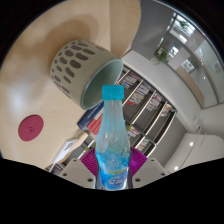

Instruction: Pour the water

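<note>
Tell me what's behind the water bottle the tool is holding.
Behind the water bottle, which the tool grips, stands a beige perforated cup with its opening facing the bottle, and a slatted rack beside it. The bottle covers the rack's near part.

Your gripper (113, 160) has both fingers pressed on the water bottle (112, 135), which fills the way straight ahead. Just beyond the bottle, the perforated cup (88, 66) lies tilted, mouth toward you. Left of the bottle, bare tabletop (30, 85) up to a red disc (31, 126). Right of the bottle: slatted rack (150, 110).
</note>
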`<state>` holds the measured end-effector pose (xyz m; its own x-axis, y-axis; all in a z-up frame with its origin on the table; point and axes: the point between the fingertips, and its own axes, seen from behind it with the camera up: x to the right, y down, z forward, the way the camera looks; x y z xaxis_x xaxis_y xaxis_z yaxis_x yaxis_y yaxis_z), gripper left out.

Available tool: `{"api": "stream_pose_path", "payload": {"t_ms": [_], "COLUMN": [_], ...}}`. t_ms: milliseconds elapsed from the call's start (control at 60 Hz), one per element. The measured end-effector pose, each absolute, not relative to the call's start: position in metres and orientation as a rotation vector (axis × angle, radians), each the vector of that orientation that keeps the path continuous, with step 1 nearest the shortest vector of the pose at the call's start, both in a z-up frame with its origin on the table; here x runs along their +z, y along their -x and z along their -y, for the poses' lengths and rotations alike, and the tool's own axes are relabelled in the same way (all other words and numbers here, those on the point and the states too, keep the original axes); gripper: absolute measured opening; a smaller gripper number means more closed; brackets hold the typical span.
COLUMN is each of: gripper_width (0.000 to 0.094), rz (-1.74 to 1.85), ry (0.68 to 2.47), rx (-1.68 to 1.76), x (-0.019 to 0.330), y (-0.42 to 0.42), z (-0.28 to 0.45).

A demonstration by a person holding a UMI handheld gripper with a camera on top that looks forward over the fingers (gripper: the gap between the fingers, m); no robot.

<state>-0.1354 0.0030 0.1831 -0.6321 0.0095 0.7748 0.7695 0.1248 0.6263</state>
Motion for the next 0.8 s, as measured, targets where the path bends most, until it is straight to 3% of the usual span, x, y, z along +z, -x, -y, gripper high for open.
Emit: {"api": "stream_pose_path", "payload": {"t_ms": [100,250,400,550,683,800], "gripper_width": [0.0363,0.0361,0.0373,0.0375,0.0385,0.0382], "rz": [1.833,1.814,1.585,1.136,0.729,0.405], "ry": [0.644,0.706,1.009,1.369,1.502,1.590], "rx": [-1.620,-1.620,-1.437,-1.048,-0.683,-0.339], "x": [0.177,0.169,0.181,0.226,0.272,0.268], "y": [0.148,0.140,0.122,0.122,0.109,0.101], "z": [-0.001,-0.001,-0.002,0.020,0.035,0.041]}}
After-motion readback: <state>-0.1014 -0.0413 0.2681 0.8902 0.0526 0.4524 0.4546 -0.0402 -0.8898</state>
